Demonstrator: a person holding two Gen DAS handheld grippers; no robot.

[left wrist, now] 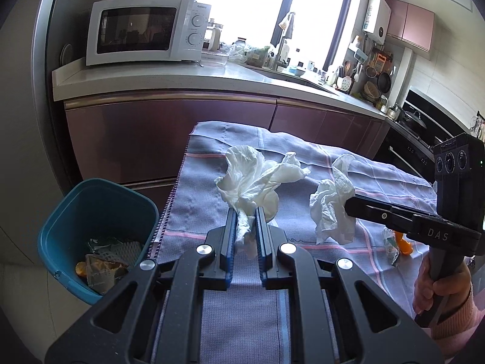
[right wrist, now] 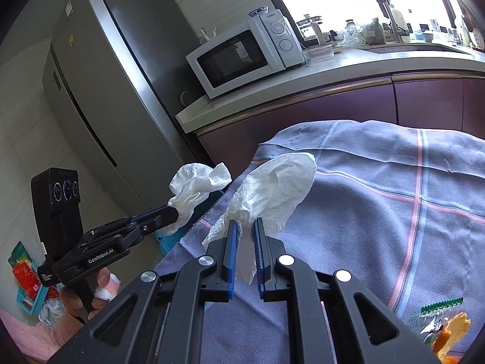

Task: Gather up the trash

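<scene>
My left gripper is shut on a crumpled white tissue and holds it above the grey-blue checked cloth on the table. My right gripper is shut on a second crumpled white tissue, also above the cloth. Each gripper shows in the other's view: the right one with its tissue, the left one with its tissue past the table's left edge. A teal bin holding wrappers stands on the floor left of the table.
A clear wrapper with orange scraps lies on the cloth at the right. A purple-fronted counter with a white microwave runs behind the table. A steel fridge stands at the left.
</scene>
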